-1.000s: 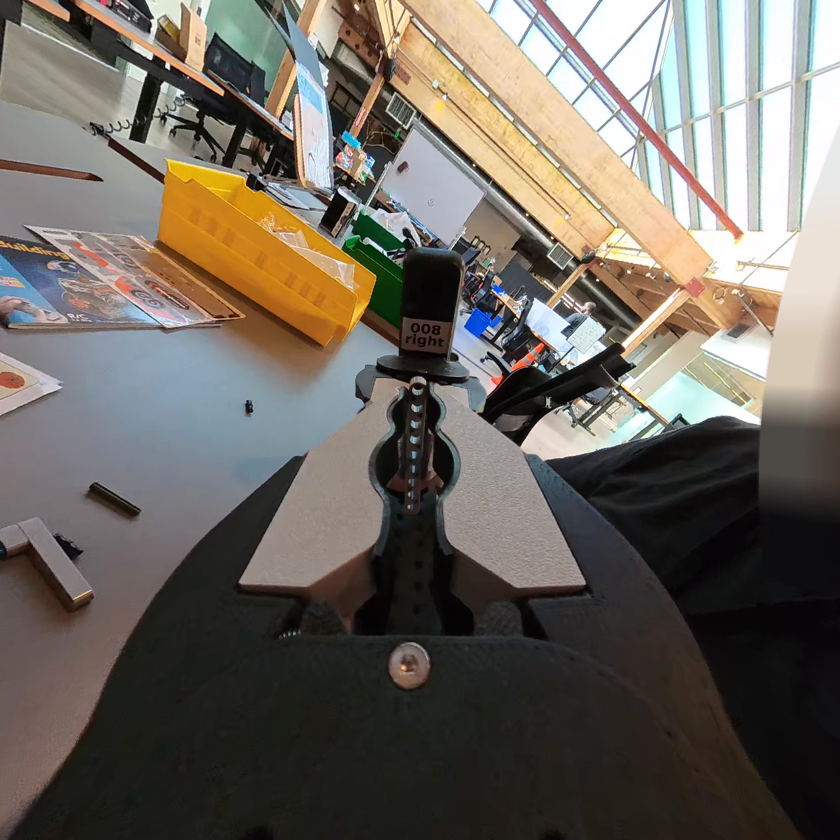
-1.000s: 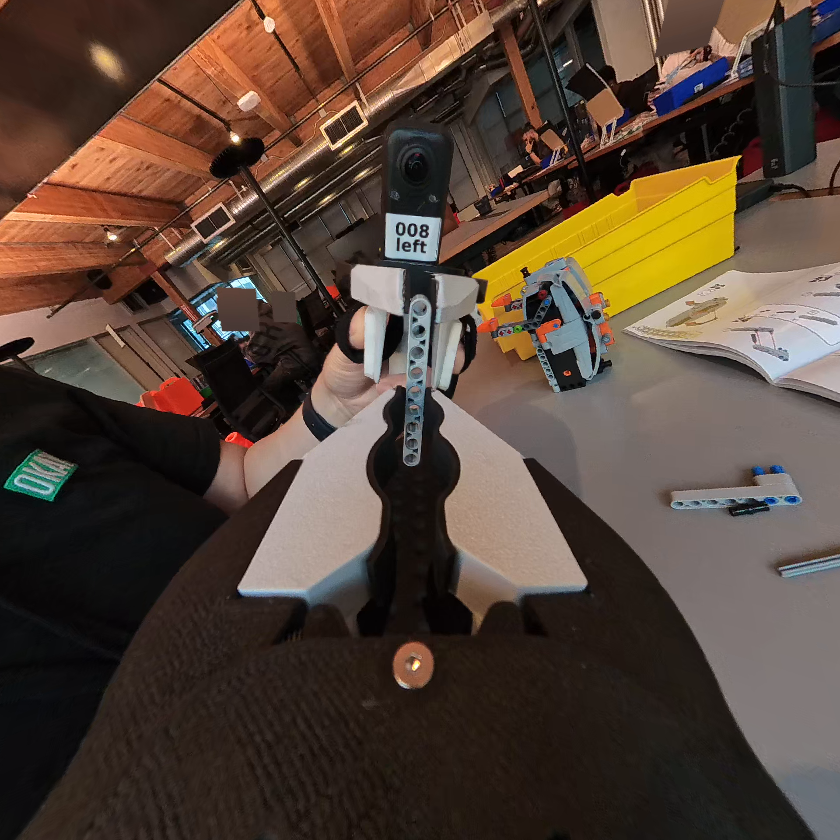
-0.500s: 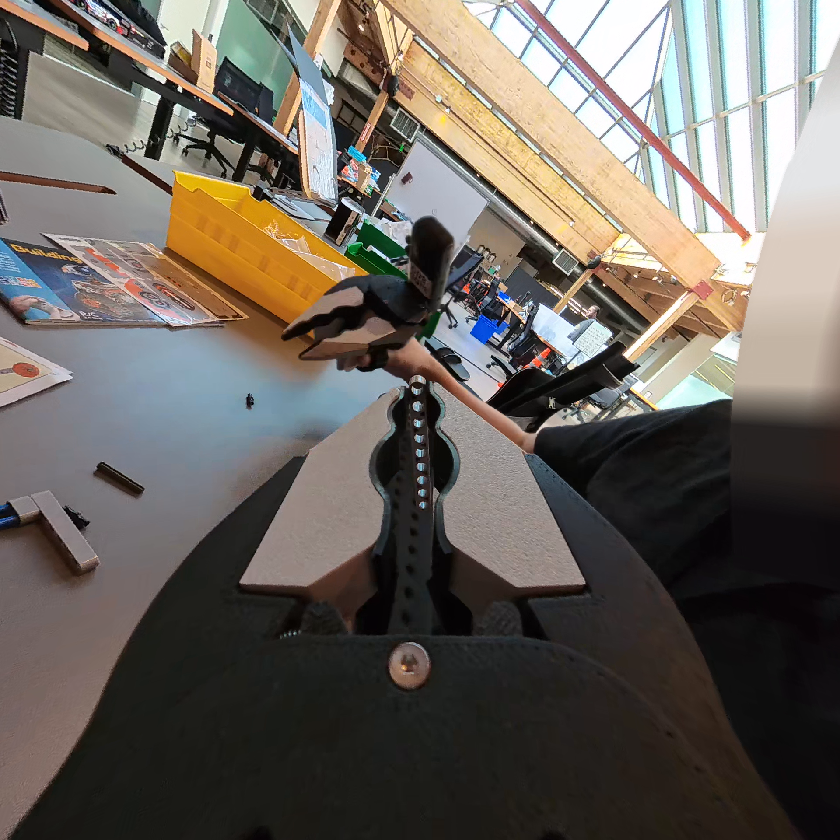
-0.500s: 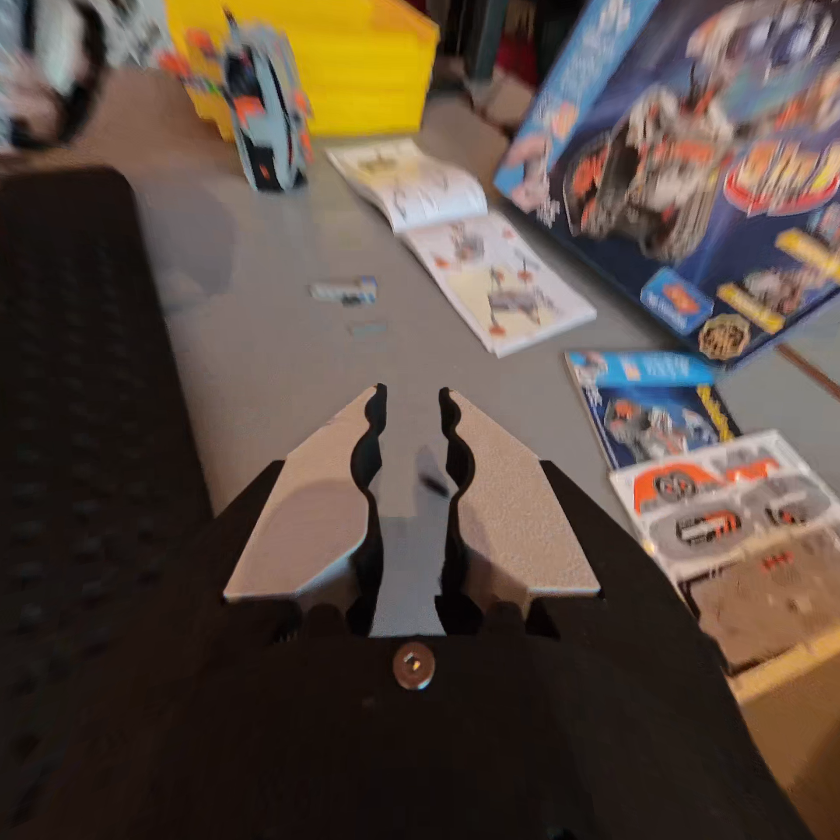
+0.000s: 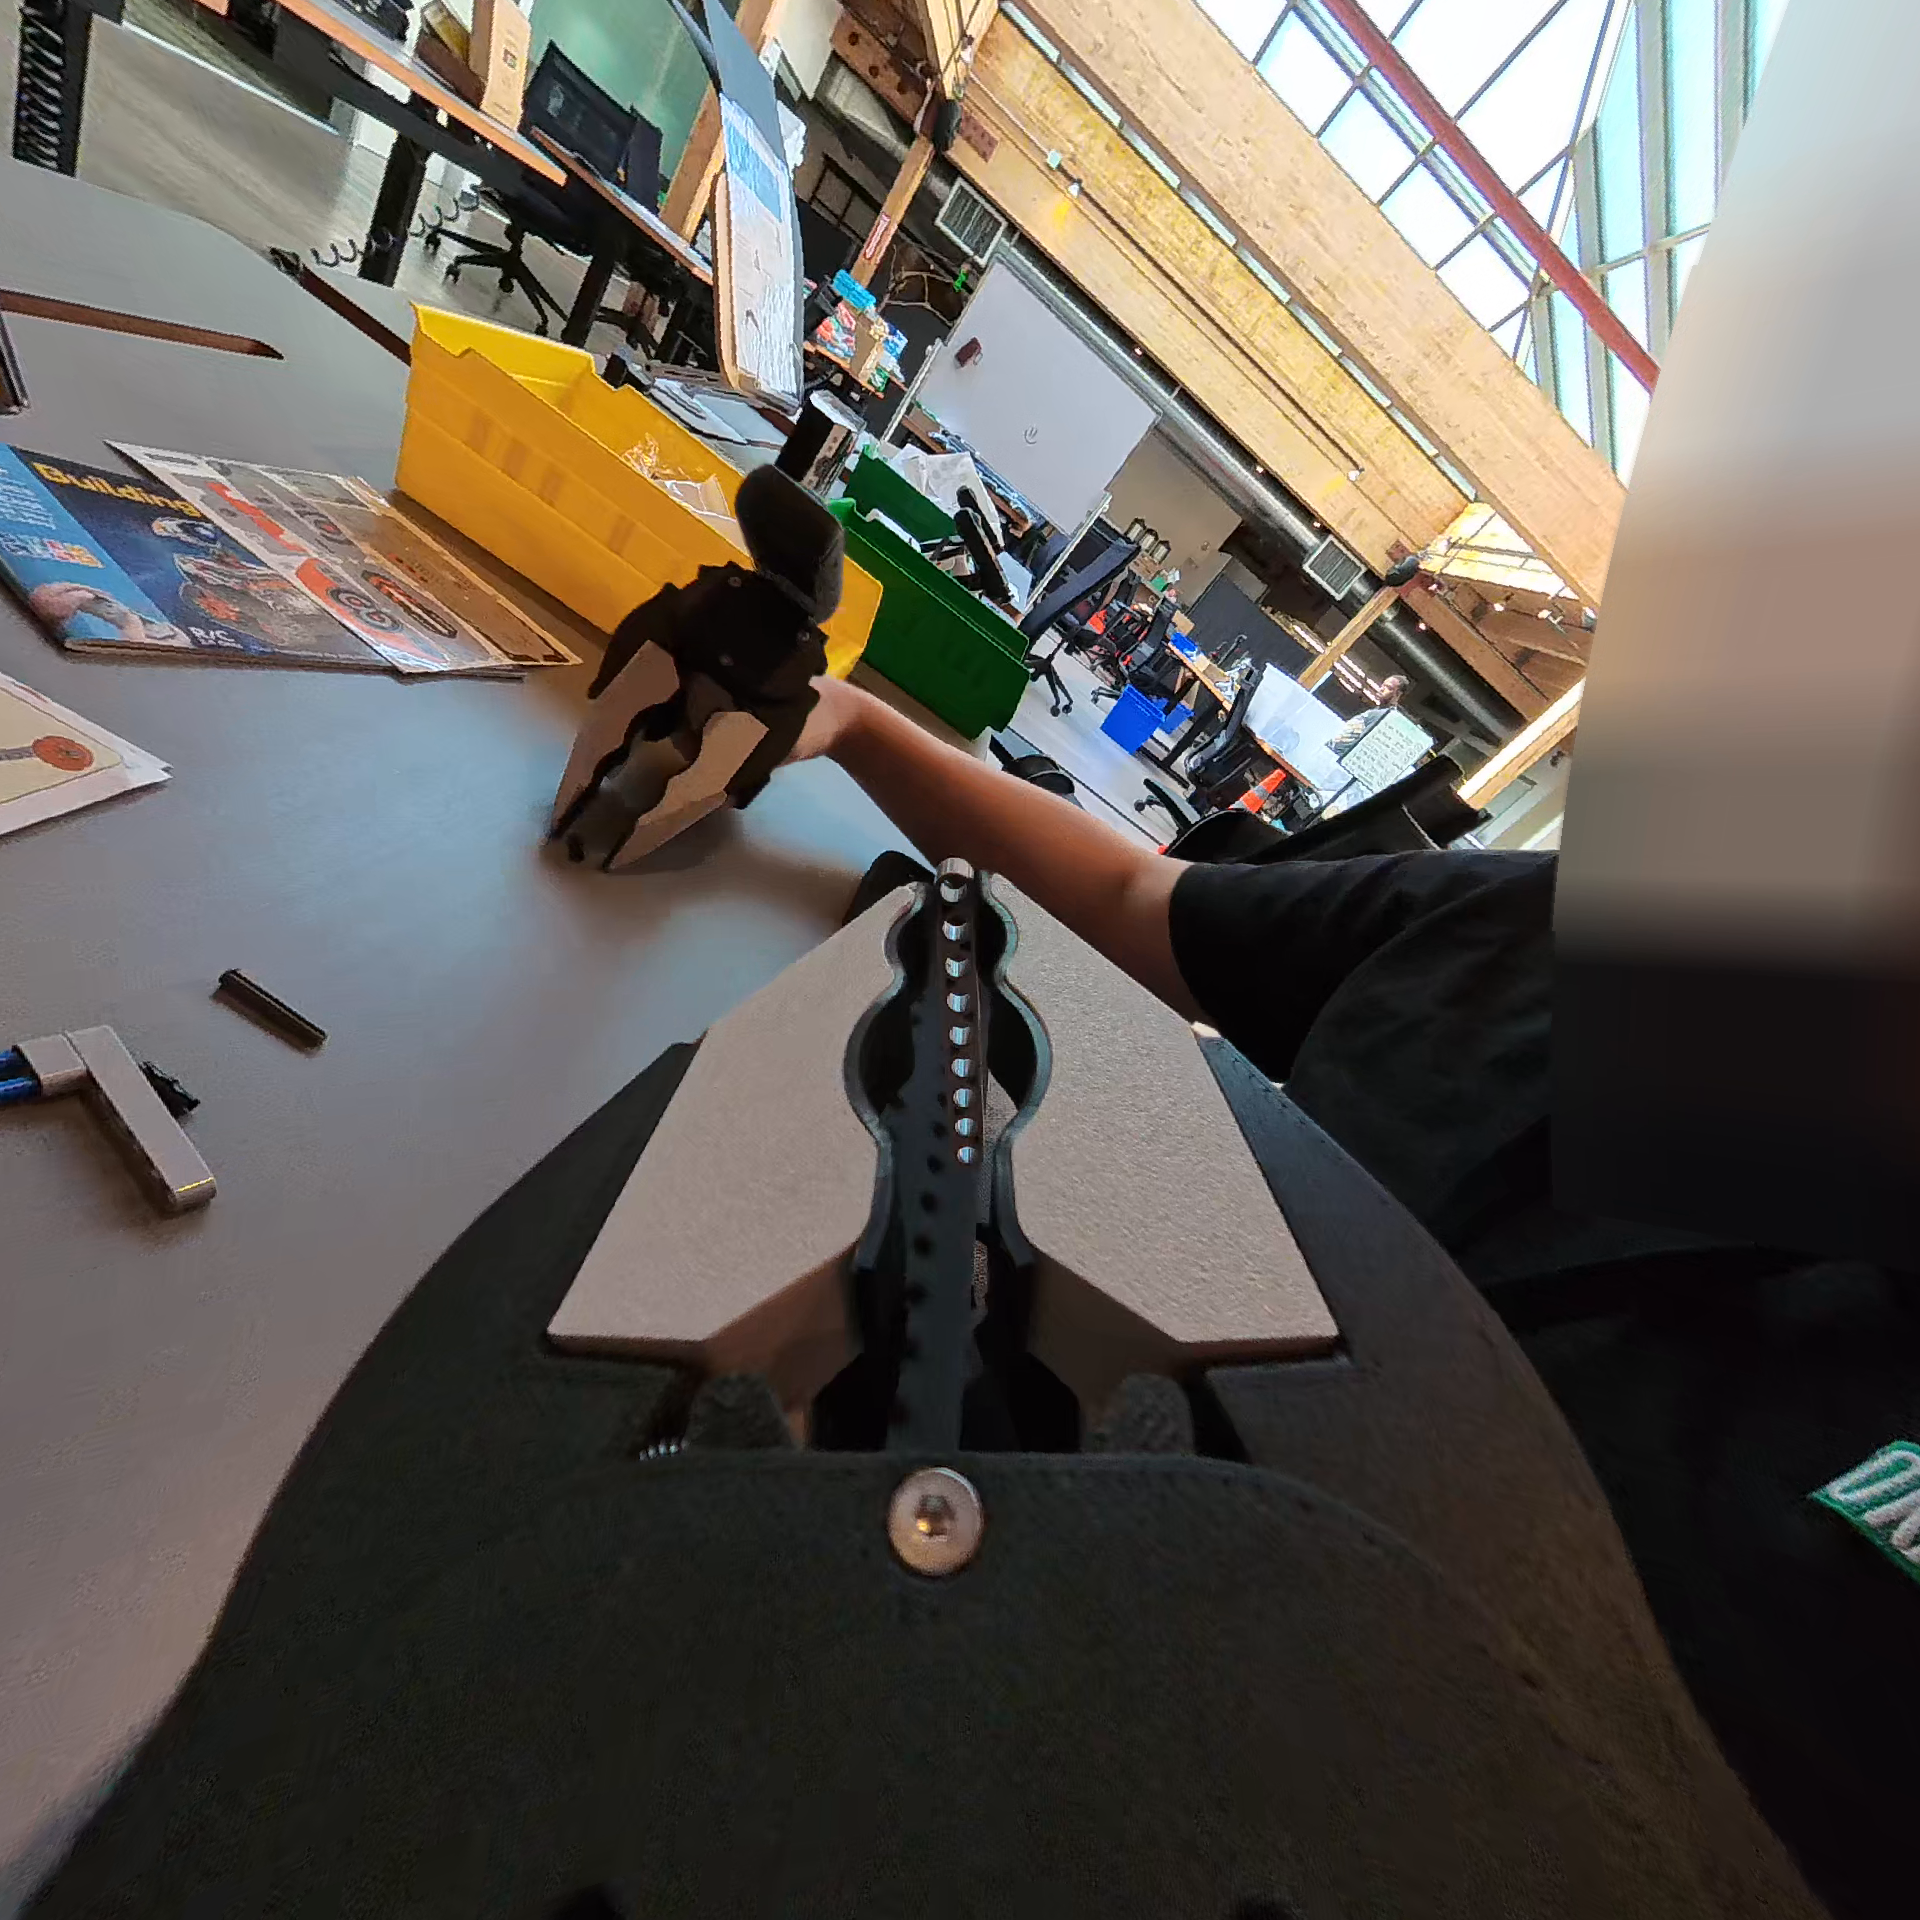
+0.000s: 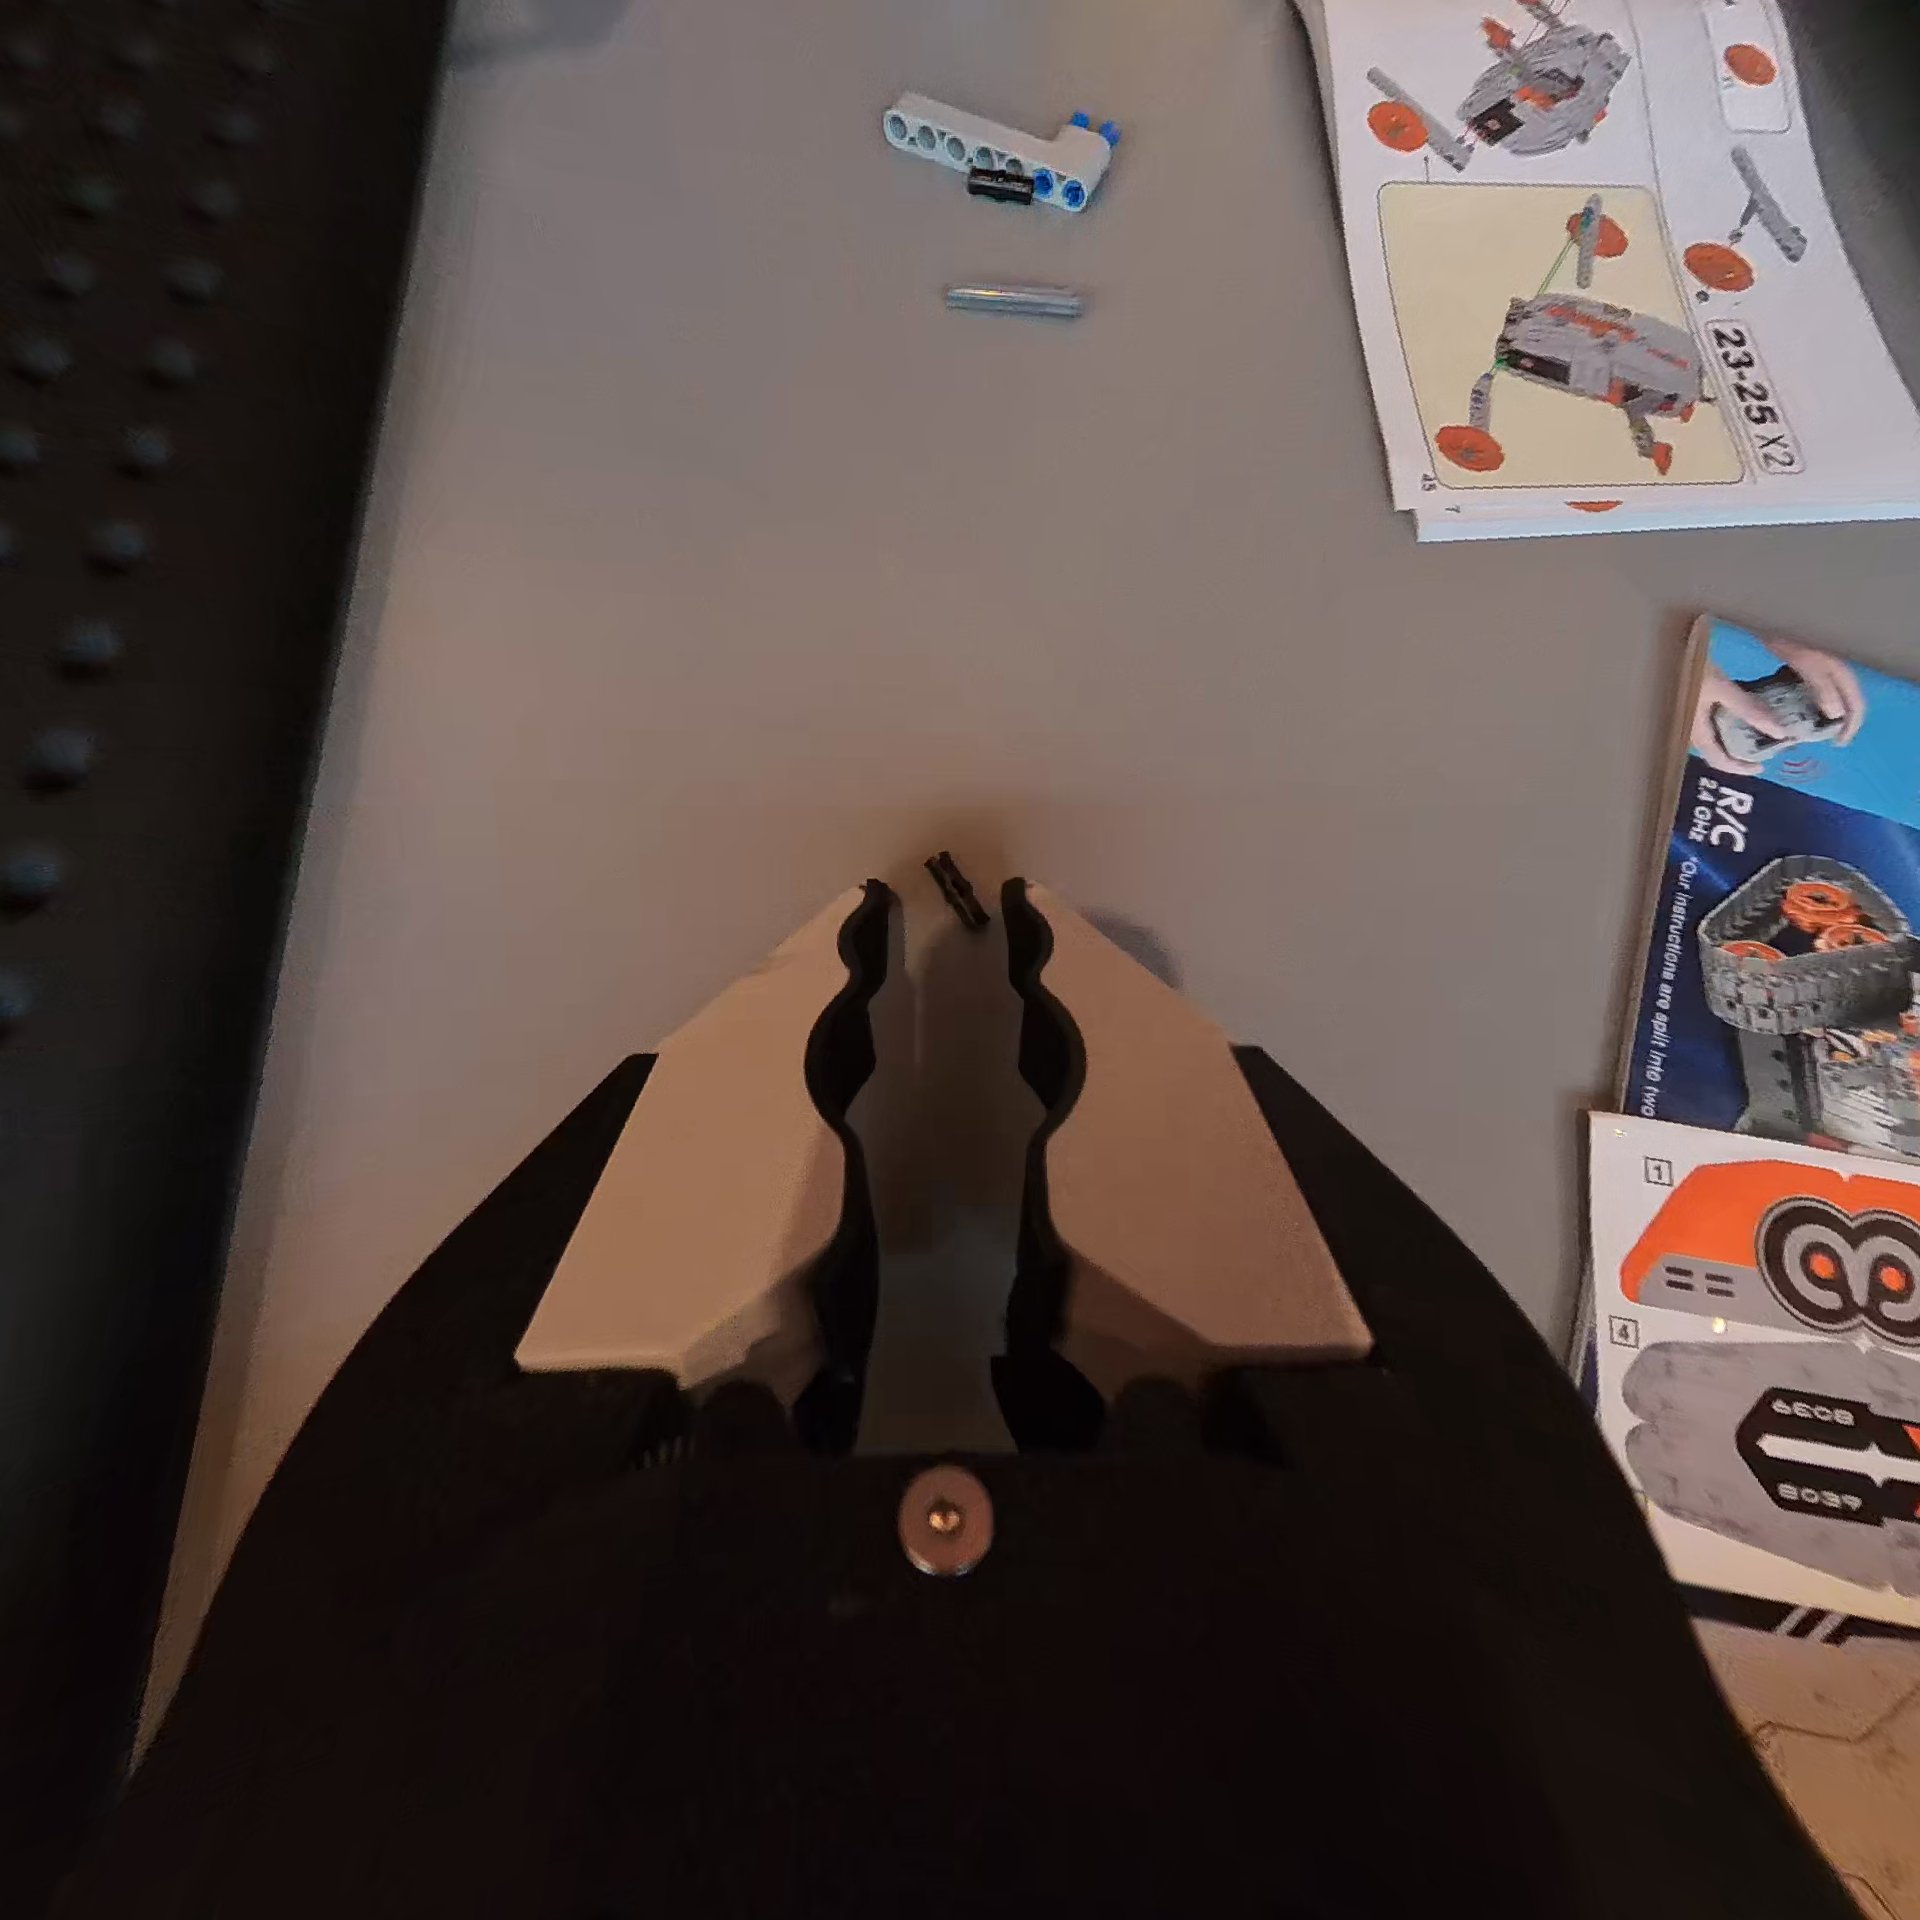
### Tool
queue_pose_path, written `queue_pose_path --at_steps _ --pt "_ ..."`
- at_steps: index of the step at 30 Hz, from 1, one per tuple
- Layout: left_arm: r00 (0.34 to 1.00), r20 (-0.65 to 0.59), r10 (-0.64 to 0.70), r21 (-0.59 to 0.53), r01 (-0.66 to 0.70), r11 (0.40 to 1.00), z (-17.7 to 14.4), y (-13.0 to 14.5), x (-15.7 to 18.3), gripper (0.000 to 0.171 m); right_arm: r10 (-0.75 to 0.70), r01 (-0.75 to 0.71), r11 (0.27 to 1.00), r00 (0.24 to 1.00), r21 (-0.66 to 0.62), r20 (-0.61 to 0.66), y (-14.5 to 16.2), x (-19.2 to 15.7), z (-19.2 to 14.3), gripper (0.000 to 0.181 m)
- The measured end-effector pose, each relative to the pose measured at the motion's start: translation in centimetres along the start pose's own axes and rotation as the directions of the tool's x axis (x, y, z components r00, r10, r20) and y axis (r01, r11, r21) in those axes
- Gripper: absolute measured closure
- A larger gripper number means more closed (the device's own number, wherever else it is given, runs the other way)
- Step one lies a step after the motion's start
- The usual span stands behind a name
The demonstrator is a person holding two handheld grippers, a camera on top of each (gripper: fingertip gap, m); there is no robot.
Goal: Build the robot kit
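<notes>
My left gripper (image 5: 954,883) is shut on a long grey beam with holes (image 5: 958,1029), held edge-up above the grey table (image 5: 395,935). My right gripper (image 6: 943,888) is open, tips down at the table, with a small black pin (image 6: 957,889) lying between its tips. The right gripper also shows in the left wrist view (image 5: 691,727), farther off, tips on the table, held by a person's bare arm (image 5: 997,821). An L-shaped grey beam with blue pins (image 6: 997,151) and a short grey axle (image 6: 1013,301) lie farther ahead.
A yellow bin (image 5: 582,499) and a green bin (image 5: 935,613) stand at the back. Booklets and a sticker sheet (image 6: 1787,1330) lie right of the right gripper; an open instruction book (image 6: 1579,260) lies beyond. A dark studded surface (image 6: 156,520) is at left. The person's black shirt (image 5: 1455,1039) is close. The gap from one gripper's tips to the other's is roughly 25 cm.
My right gripper let go of the long beam, swung away and down to the table, and now stands open around the black pin. My left gripper keeps the beam.
</notes>
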State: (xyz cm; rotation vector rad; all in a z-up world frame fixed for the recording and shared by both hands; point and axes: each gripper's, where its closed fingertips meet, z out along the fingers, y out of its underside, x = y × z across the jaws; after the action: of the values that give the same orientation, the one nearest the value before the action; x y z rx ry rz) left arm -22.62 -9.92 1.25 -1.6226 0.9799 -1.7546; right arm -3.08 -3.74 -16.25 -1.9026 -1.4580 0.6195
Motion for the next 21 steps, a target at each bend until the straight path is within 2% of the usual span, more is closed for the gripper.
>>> queue_pose_path --at_steps 7,12,17,21 --pt "0.999 0.015 -0.031 -0.025 0.031 0.999 1.1 0.7 -0.8 0.167 0.059 -0.062 0.997 0.996 0.045 0.070 0.2 0.5 -0.2 0.171" --pt "0.998 0.017 -0.058 -0.050 0.058 0.997 1.8 1.2 -1.4 0.167 0.024 -0.028 0.999 0.996 0.042 0.088 0.1 0.1 0.0 0.173" --pt "0.998 0.030 -0.058 -0.052 0.059 0.997 1.8 1.3 -1.3 0.167 0.001 -0.003 0.999 0.998 0.042 0.067 0.1 0.1 0.0 0.178" --pt "0.998 0.049 -0.040 -0.042 0.042 0.998 1.4 1.3 -1.1 0.167 -0.049 0.049 0.998 0.999 0.046 0.000 -0.1 0.2 0.0 0.178"
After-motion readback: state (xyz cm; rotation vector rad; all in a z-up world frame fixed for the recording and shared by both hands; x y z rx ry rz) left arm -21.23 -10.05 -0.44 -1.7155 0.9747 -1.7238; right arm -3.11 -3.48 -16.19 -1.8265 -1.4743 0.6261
